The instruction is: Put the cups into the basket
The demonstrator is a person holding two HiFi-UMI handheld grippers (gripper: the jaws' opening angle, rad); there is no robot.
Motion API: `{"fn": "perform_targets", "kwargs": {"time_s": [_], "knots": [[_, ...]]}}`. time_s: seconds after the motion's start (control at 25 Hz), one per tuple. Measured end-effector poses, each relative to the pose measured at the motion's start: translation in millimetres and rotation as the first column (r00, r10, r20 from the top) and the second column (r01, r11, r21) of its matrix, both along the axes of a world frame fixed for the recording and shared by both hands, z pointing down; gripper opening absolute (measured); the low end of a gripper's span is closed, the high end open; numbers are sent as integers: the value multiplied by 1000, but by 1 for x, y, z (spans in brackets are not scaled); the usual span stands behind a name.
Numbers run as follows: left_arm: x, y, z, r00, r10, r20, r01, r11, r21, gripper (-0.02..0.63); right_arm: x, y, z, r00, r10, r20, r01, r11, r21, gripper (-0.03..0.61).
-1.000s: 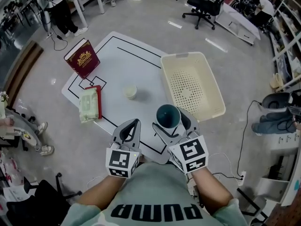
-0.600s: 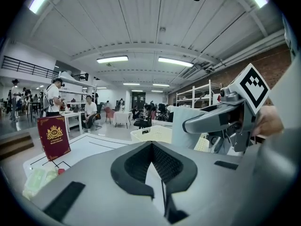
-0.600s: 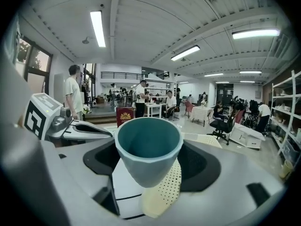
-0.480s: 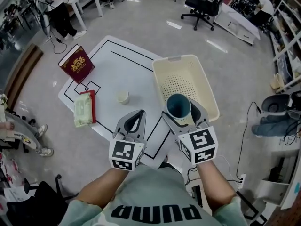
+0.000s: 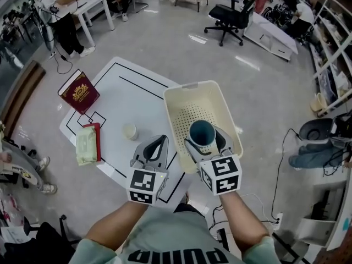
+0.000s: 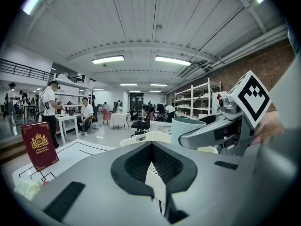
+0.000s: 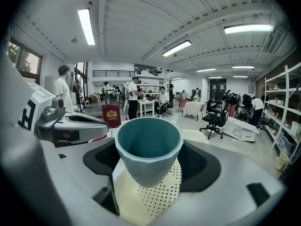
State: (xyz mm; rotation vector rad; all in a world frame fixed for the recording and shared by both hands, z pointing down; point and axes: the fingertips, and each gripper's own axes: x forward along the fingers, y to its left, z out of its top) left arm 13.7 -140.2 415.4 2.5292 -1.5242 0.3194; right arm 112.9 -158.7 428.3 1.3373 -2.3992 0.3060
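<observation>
While it is held upright over the basket [image 5: 219, 100], the blue-green cup [image 5: 202, 133] is gripped by the right gripper [image 5: 203, 137]. A small pale cup [image 5: 130, 131] is seen on the white table [image 5: 126, 92]. The left gripper [image 5: 158, 141] is closed, with nothing held.

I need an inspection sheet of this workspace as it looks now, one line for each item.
Surface: white table with black lines.
Job's things: teal cup held over the cream basket; small cream cup stands on the table, left of the basket.
Clutter: red book and wipes pack at the table's left part.
Grippers: right gripper shut on the teal cup; left gripper shut, empty.
Cables: black cable on the floor at the right.
Surroundings: office chair, shelves, people at desks.
</observation>
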Motion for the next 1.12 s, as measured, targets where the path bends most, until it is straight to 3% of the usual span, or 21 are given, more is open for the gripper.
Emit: {"fn": "perform_targets", "kwargs": {"time_s": [0.4, 1.12], "knots": [[19, -32, 10, 1000, 2, 11, -2, 1000, -24, 5, 33, -34, 38, 996, 93, -18, -94, 993, -69, 387], [20, -61, 23, 1000, -9, 11, 10, 998, -60, 5, 43, -66, 98, 990, 118, -76, -131, 972, -194, 387]]}}
